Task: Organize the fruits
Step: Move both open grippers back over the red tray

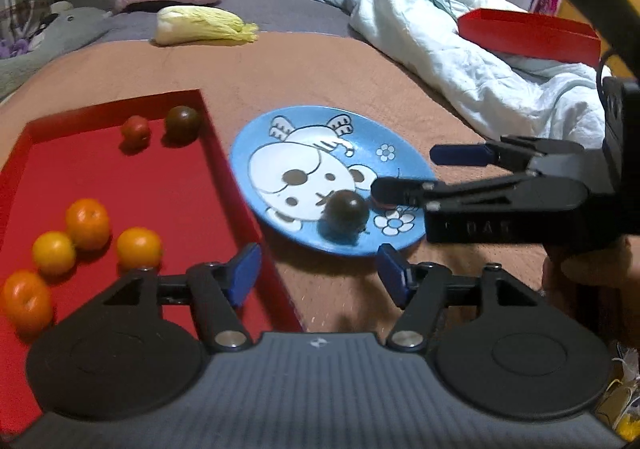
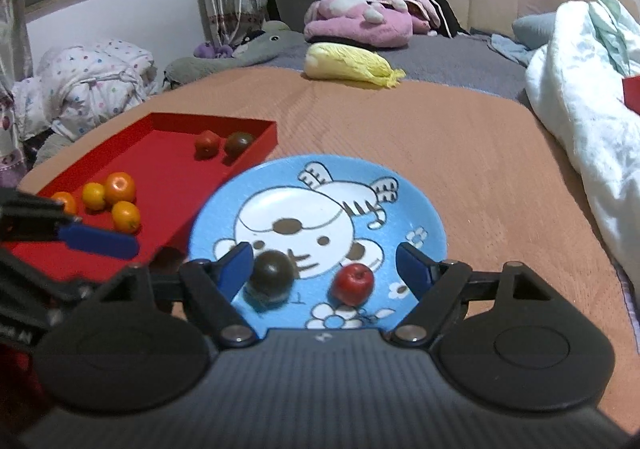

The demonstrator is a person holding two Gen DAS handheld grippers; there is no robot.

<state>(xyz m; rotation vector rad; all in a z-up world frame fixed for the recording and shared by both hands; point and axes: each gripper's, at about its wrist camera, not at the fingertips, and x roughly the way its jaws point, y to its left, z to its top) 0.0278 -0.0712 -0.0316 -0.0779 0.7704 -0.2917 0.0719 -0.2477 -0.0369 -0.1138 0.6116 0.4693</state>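
Blue plate (image 2: 420, 205) holds two small fruits, both lying just ahead of the right gripper (image 2: 324, 269).

Between the right gripper's wide, empty jaws sit a dark tomato (image 2: 272, 273) hard by the left pad, not visibly pressed, and a red fruit (image 2: 354, 283) nearer the right pad; both are round, with no long axis to line up. The left gripper (image 1: 316, 273), also spread and empty, hangs over the near edge of the red tray (image 1: 24, 137), left of the plate, so the right hand is judged nearer.

red tray (image 1: 120, 177) – near end cut by frame | red tomato (image 2: 354, 283) – hidden in left view
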